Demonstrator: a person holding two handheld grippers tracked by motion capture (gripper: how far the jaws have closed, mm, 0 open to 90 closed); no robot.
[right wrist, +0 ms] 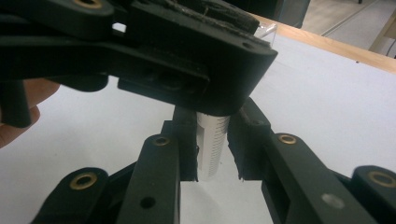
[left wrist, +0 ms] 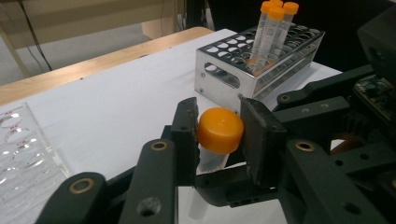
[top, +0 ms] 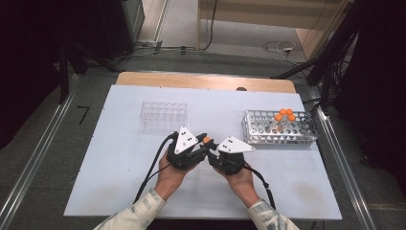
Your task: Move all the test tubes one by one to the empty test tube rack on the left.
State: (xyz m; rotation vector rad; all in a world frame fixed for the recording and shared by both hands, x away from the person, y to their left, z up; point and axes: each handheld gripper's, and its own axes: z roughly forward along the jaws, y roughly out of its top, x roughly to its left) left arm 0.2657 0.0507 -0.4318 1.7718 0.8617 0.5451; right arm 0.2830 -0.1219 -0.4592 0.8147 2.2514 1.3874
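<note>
A tube is held between two tools above the white worktop [top: 119, 158]; places are given relative to the metal rack [top: 280, 128]. Far to the left of the metal rack stands a clear plastic rack [top: 163, 116], its holes unfilled as far as can be seen. Nearer the metal rack, and toward the person, the left tool [left wrist: 219, 135] has its jaws pressed against the orange cap [left wrist: 220, 130] of the tube [right wrist: 212, 144]. Just right of it, the right tool [right wrist: 212, 154] clamps the tube's clear, graduated body between narrow jaws. The tube thus hangs off the worktop, near the front left corner of the metal rack, gripped at both ends. In the metal rack itself, toward its back right, stand capped tubes [top: 286, 115] with orange tops.

Progress, as judged: one tube is out of the metal rack and both grips are set, cap in one tool and body in the other. The cap sits on the tube, so unscrewing appears not yet done. Left to do: twist the cap off, then place the tube, possibly in the clear plastic rack.
</note>
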